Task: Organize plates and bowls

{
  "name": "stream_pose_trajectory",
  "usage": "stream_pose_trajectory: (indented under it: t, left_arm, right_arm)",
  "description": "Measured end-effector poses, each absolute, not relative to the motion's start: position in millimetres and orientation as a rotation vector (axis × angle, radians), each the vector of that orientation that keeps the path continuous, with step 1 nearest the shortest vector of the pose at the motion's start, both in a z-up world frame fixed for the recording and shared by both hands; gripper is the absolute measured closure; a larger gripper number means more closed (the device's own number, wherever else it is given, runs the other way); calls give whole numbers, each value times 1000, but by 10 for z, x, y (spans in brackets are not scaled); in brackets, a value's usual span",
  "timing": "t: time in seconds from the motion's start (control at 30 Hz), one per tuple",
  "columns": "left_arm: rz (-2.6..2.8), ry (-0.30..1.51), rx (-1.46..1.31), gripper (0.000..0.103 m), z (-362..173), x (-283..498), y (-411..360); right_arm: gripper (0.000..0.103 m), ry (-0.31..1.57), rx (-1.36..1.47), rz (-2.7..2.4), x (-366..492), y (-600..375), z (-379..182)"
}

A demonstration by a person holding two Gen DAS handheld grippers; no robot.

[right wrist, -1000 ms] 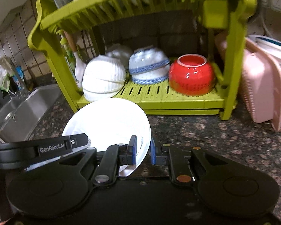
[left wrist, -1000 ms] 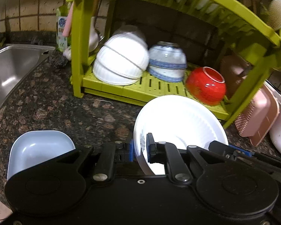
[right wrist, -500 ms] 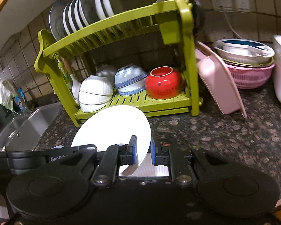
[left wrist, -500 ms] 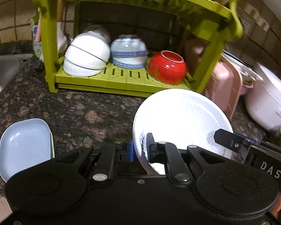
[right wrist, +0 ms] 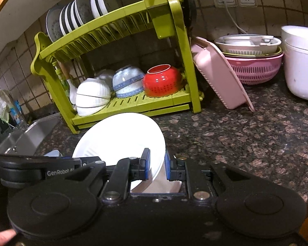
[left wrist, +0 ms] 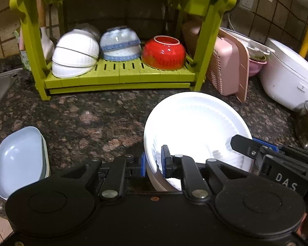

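White and glossy, a ribbed plate (left wrist: 197,127) is gripped at its near rim between the blue-padded jaws of the left gripper (left wrist: 153,162), while the right gripper (right wrist: 156,165) is clamped on the opposite edge of the same plate (right wrist: 121,137); neither pair of jaws is released, and the plate is held between them, tilted above the speckled granite counter (left wrist: 88,112). In the left wrist view the right gripper's black finger is seen lying across the plate's right side. Just left of the left jaws, a pale blue square dish (left wrist: 18,160) is seen resting on the counter, apparently stacked on another.

Beyond the jaws, well apart across bare counter, a green two-tier dish rack (right wrist: 174,47) is stood against the tiled wall. Its lower shelf is taken up by upturned bowls: ribbed white bowls (left wrist: 75,51) at the left, a blue-banded bowl (left wrist: 120,45) in the middle, a red bowl (left wrist: 164,52) at the right. Plates (right wrist: 80,14) are slotted upright along the upper tier. A pink basket (right wrist: 221,73) is propped against the rack's right post.

The step in hand is judged to be the carrying of the plate towards the rack. A lift to the upper tier is probably called for next, with the plate turned on edge and lowered into a free slot.
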State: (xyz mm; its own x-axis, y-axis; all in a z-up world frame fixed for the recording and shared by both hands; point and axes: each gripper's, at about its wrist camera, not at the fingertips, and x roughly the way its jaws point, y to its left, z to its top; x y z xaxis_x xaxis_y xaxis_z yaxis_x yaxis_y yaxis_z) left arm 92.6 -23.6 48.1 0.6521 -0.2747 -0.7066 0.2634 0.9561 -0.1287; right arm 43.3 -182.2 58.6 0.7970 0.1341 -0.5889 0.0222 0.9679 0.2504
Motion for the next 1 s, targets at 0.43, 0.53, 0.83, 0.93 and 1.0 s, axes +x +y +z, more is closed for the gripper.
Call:
stream_pose_trajectory:
  t: [0.43,0.53,0.83,0.93,1.0]
  left_arm:
    - [-316,856,27,84,368,948,-346]
    - [-313,850,40,84,366,940,-362]
    - [-318,846,26,84,382,969,-322]
    - [-305,832,29,84,400,965,-306]
    - [-301,823,34,84,412,958,-292]
  right_arm:
    - [86,700,239,50,401,-1900,443]
    - [86,716,225,43,423,-1884,396]
    - [86,738,212,37,474,-1873,333]
    - [86,742,201,32,484,-1864,318]
    - [86,743,196,28,488,-1863,313]
